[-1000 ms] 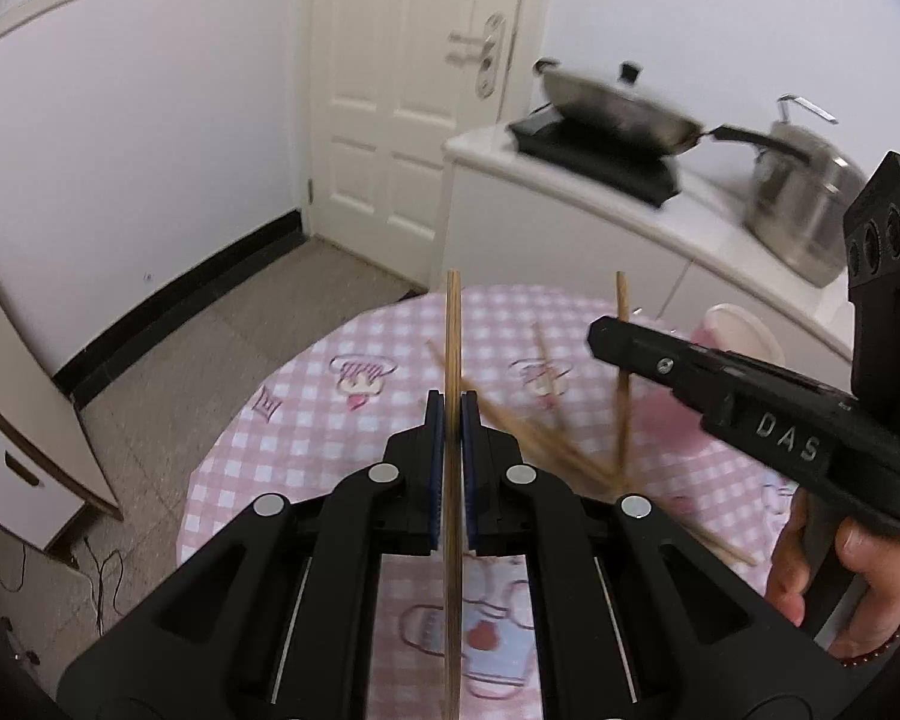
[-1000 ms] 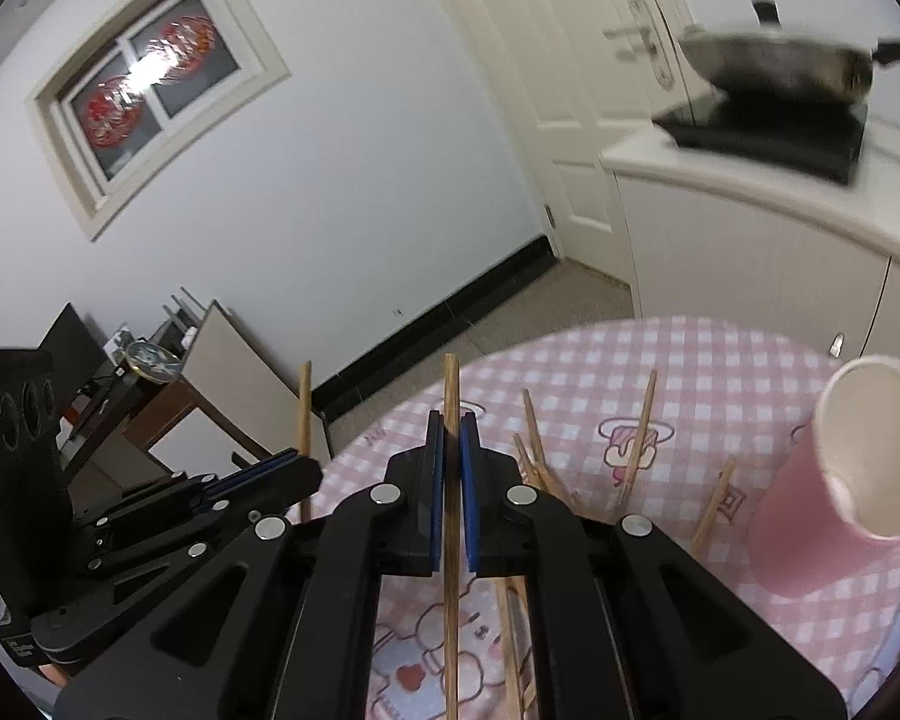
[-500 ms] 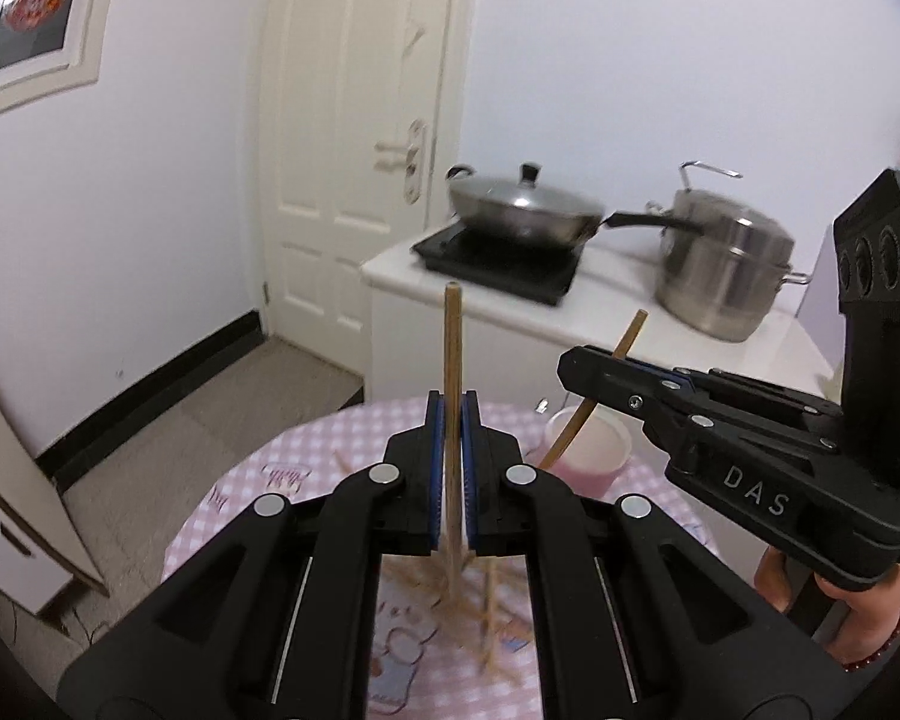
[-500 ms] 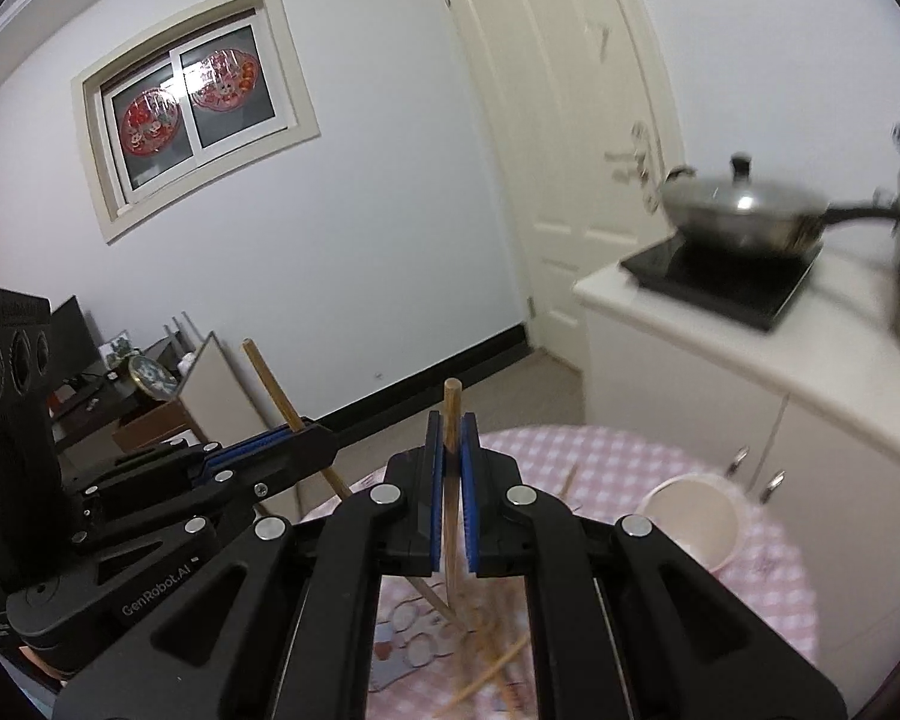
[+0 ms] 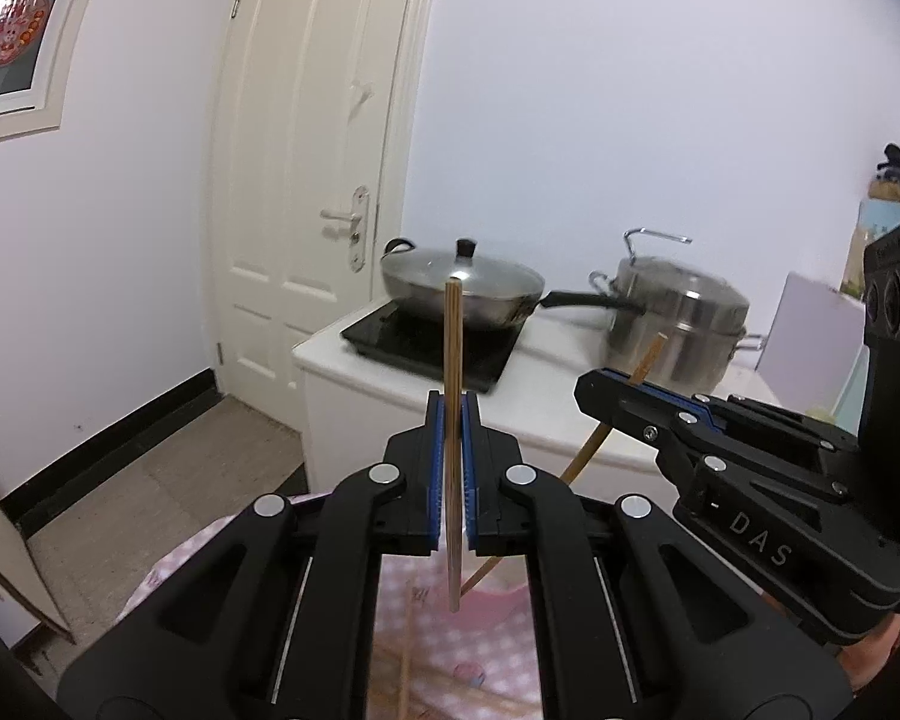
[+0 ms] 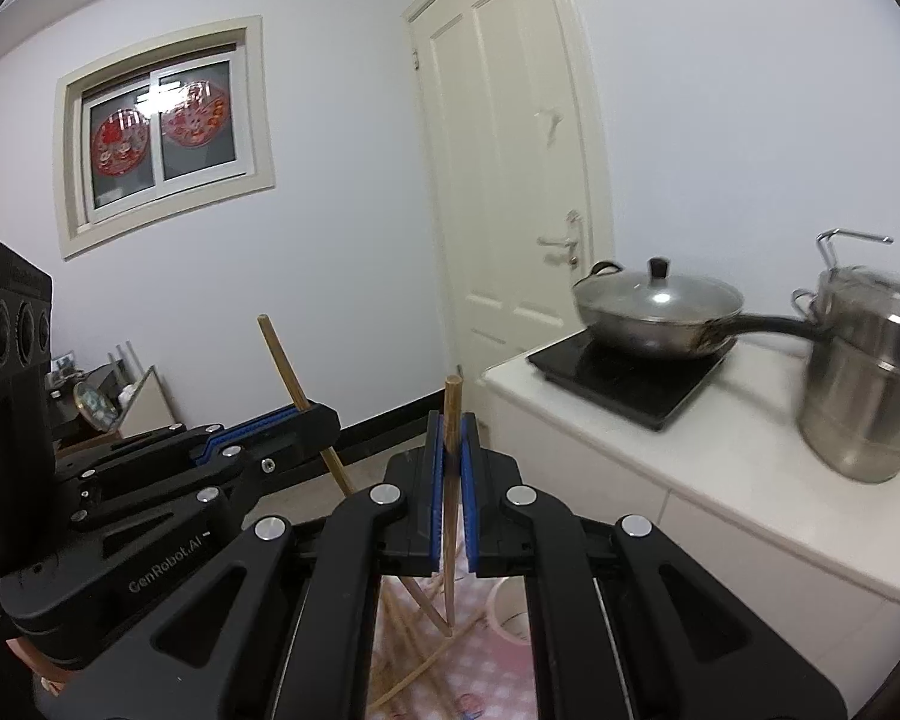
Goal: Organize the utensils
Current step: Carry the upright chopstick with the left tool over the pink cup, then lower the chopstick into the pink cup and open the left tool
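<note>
Chopsticks, two held: the left gripper [image 5: 452, 450] is clamped on one upright wooden chopstick [image 5: 452, 360], and just to its right the right gripper [image 5: 606, 393] is clamped on a second chopstick [image 5: 648, 360], which tilts. Loose chopsticks [image 6: 414, 654] lie scattered below on the pink checked tablecloth [image 6: 480, 684], beside a pink cup [image 6: 510, 612]. Background, left to right: window [image 6: 162, 132], cream door [image 5: 306, 180], lidded wok [image 5: 462, 288] on a black cooktop [image 5: 432, 348], steel stockpot [image 5: 678, 312] on a white counter [image 5: 540, 408].

Right claw [image 5: 594, 396] reads "DAS" (left claw [image 6: 324, 420]: "GenRobot.AI").
</note>
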Demonstrator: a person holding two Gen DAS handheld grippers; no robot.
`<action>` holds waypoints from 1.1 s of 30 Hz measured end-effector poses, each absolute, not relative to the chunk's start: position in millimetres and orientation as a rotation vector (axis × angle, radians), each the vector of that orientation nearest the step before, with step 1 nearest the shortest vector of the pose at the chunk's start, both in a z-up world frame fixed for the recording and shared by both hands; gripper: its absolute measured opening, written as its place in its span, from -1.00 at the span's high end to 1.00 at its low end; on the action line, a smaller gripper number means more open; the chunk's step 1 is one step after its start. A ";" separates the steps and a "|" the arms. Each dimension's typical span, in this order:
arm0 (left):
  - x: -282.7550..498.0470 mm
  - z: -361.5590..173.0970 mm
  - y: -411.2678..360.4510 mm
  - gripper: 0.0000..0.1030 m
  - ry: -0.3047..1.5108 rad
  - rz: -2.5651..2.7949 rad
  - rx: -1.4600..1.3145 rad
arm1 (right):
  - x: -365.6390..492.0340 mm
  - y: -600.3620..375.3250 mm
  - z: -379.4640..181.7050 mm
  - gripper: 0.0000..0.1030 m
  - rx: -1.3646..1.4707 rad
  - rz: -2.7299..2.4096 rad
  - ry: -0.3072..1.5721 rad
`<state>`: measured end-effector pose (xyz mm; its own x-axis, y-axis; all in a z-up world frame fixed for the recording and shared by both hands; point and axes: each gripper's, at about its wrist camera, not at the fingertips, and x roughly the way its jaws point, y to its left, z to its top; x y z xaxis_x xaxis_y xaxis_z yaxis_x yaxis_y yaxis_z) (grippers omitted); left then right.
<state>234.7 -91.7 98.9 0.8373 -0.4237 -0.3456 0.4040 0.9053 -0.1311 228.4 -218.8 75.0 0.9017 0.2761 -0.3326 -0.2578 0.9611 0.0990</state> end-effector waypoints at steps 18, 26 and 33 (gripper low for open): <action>279.8 32.9 -124.2 0.89 0.424 -0.441 -0.055 | 261.0 -251.8 22.3 0.93 0.049 0.188 0.446; 284.6 6.2 -125.0 0.89 0.483 -0.435 -0.029 | 264.6 -258.6 -3.3 0.93 0.065 0.172 0.504; 285.5 -3.4 -126.9 0.88 0.533 -0.458 -0.007 | 263.9 -262.2 -11.9 0.92 0.073 0.160 0.533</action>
